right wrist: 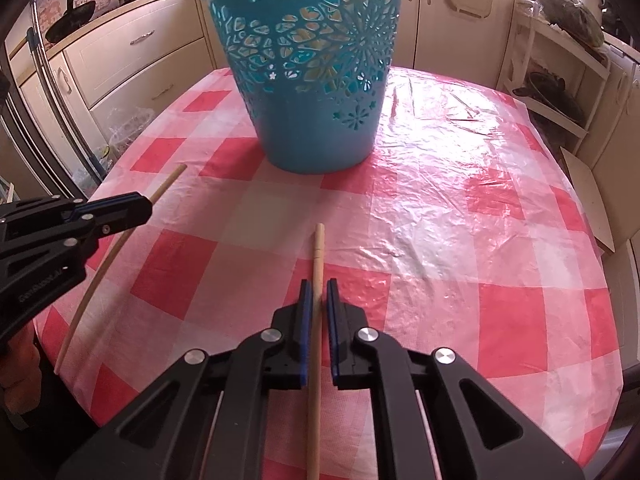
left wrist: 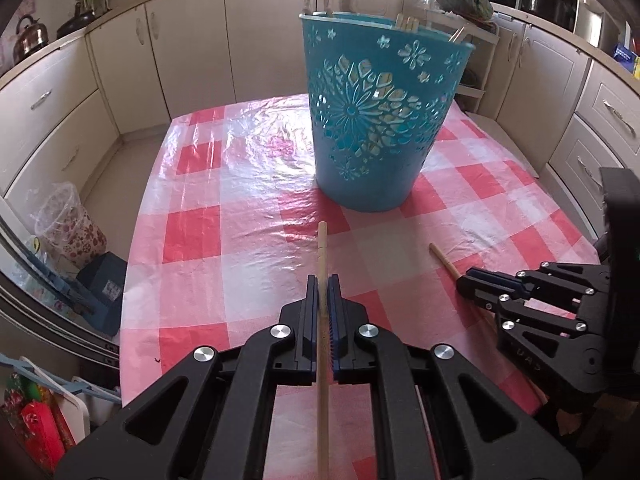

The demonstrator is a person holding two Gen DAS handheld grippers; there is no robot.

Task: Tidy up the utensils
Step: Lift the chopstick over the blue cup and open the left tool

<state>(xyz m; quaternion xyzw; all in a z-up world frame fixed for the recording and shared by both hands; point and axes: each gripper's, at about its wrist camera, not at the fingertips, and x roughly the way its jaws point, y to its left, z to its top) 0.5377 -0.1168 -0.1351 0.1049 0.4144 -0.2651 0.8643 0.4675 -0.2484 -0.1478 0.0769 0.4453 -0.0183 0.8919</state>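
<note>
In the left wrist view my left gripper (left wrist: 322, 280) is shut on a wooden chopstick (left wrist: 322, 248), whose end pokes forward past the pads toward a teal cut-out basket (left wrist: 380, 120). Several chopstick ends (left wrist: 408, 22) show above the basket's rim. My right gripper (left wrist: 464, 280) sits low at the right, shut on a second chopstick (left wrist: 442, 258) that lies on the table. In the right wrist view the right gripper (right wrist: 318, 284) clamps that chopstick (right wrist: 318, 248). The left gripper (right wrist: 146, 204) holds its chopstick (right wrist: 168, 182) at the left, in front of the basket (right wrist: 312, 80).
A glossy red-and-white checked tablecloth (left wrist: 240, 200) covers the table. Cream cabinets (left wrist: 192, 52) ring the room. A flowered bin (left wrist: 68, 224) stands on the floor past the table's left edge. A white rack (right wrist: 560, 80) stands at the far right.
</note>
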